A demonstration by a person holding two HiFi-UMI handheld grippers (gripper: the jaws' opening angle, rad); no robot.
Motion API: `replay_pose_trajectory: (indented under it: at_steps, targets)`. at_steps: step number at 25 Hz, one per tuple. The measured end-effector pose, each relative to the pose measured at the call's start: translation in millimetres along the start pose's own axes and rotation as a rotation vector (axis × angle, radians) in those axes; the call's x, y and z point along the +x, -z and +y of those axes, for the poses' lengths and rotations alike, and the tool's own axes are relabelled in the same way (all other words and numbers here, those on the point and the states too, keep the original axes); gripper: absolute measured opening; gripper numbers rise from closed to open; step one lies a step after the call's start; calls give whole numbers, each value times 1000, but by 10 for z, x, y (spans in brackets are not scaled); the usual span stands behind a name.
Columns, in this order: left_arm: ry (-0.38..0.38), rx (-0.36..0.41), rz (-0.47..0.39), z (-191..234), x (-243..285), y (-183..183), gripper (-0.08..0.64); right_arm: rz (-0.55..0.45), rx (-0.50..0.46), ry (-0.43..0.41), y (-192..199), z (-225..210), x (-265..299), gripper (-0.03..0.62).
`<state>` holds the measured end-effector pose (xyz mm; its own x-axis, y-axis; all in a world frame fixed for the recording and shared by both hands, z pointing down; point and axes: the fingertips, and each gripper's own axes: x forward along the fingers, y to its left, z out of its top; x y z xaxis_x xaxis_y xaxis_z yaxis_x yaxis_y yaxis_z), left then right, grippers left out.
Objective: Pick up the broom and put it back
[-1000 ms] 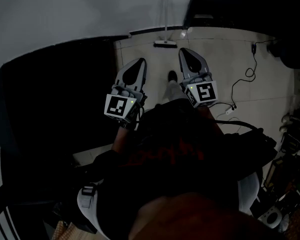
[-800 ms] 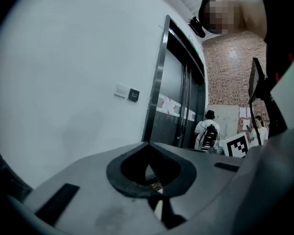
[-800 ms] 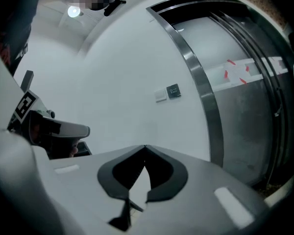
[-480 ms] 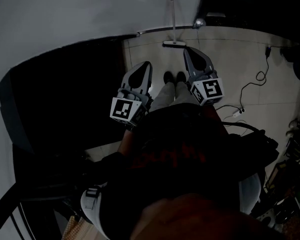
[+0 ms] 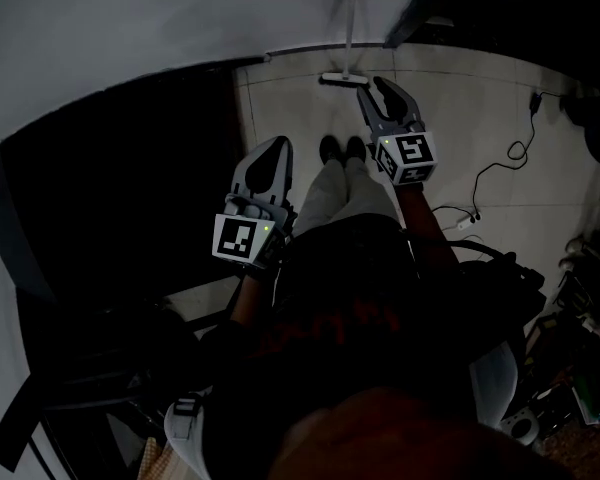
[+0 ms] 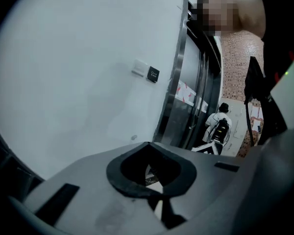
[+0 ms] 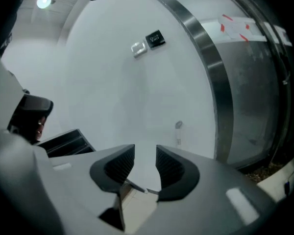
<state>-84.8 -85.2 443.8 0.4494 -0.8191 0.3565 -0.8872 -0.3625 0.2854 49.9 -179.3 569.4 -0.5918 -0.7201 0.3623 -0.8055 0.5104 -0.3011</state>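
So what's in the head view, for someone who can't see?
Seen from above, a person holds the right gripper out toward a broom standing against a white wall; its fingers have just been opening, nothing between them. The left gripper, shut, is beside their legs.

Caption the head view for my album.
Right tool, jaws just opening and empty, points at the broom against the wall.

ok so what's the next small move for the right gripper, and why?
Probably ease the right gripper forward to straddle the broom handle: its tongs have just been opening, nothing between them yet, and the broom stands against the wall just ahead.
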Motion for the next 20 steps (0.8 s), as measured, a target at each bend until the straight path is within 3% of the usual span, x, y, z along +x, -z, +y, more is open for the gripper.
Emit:
replay_pose_trajectory:
  at_steps: [9, 13, 20]
  targets:
    - [-87, -40, 86, 482, -18, 289, 5, 190, 82, 20, 1175, -673, 1256, 187]
    - [-115, -60, 104, 612, 31, 446, 5, 277, 45, 91, 1695, -1095, 1721, 229]
    - [-152, -119, 157, 699, 2, 716, 5, 375, -11, 234, 1929, -1700, 2487, 225]
